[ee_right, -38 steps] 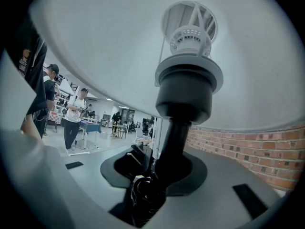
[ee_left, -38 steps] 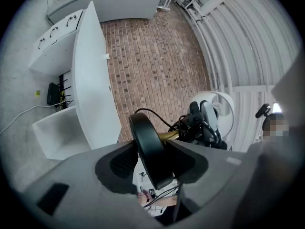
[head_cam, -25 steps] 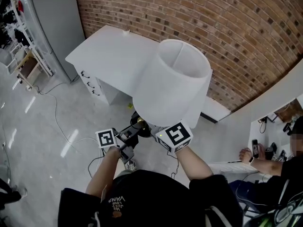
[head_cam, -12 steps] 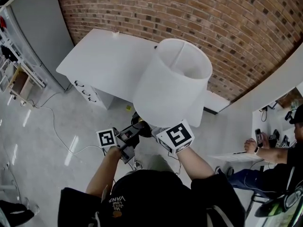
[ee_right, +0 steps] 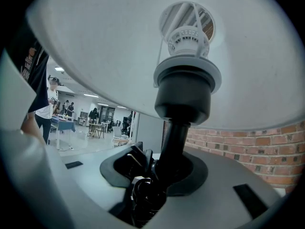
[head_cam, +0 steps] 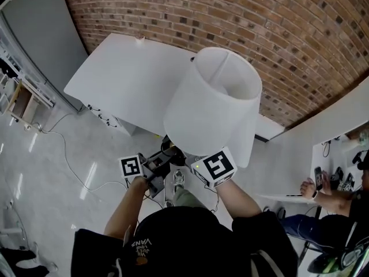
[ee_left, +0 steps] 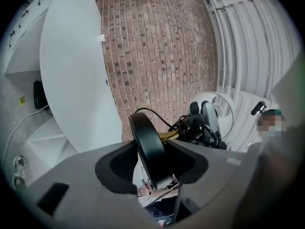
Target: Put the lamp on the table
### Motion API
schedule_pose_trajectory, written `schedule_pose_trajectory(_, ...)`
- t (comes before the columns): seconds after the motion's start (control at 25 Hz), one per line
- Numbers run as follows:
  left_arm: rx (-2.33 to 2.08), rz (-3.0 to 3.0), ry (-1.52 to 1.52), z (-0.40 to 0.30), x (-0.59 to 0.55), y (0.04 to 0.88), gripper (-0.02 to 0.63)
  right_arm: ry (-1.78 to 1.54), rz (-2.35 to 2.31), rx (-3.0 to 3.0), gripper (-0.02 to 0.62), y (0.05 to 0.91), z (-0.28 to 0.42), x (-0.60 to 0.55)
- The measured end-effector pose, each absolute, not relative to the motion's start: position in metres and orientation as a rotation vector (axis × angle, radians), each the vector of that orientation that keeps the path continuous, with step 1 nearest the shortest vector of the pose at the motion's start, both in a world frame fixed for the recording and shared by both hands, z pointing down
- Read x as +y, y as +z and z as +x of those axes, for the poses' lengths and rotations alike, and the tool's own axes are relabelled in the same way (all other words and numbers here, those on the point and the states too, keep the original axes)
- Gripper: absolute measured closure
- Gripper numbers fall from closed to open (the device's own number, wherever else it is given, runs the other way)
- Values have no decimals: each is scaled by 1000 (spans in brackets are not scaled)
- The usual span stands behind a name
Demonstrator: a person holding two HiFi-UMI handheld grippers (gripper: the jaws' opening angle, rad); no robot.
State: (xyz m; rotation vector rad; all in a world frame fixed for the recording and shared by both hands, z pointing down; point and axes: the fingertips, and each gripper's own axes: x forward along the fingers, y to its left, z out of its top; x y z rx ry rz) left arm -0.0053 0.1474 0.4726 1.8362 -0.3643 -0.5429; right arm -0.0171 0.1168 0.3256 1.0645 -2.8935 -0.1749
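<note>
Red brick wall (head_cam: 230,16), with a white rectangular table (head_cam: 127,79) at its foot. Lamp (head_cam: 210,114) with a tall white drum shade is held in the air above the pale floor, in front of the table's right end and not on it. The person's black shirt (head_cam: 173,241) is printed "VANS". Left gripper (ee_left: 152,163) clamps the lamp's black disc base (ee_left: 145,137) edge-on. Right gripper (ee_right: 159,173) clamps the black stem (ee_right: 175,132) below the socket.

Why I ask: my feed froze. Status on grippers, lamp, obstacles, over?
Both shut: left gripper on round black lamp base, right gripper on black stem. Its white drum shade on top, lamp airborne, short of white table. Nothing visible between.
</note>
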Motion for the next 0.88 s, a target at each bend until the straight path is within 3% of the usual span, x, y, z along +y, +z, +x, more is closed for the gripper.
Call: schedule_pose_trajectory(0.88, -364, 1856, -539, 24, -27, 474, 423, -209, 1041, -2895, 446, 327, 9, -55)
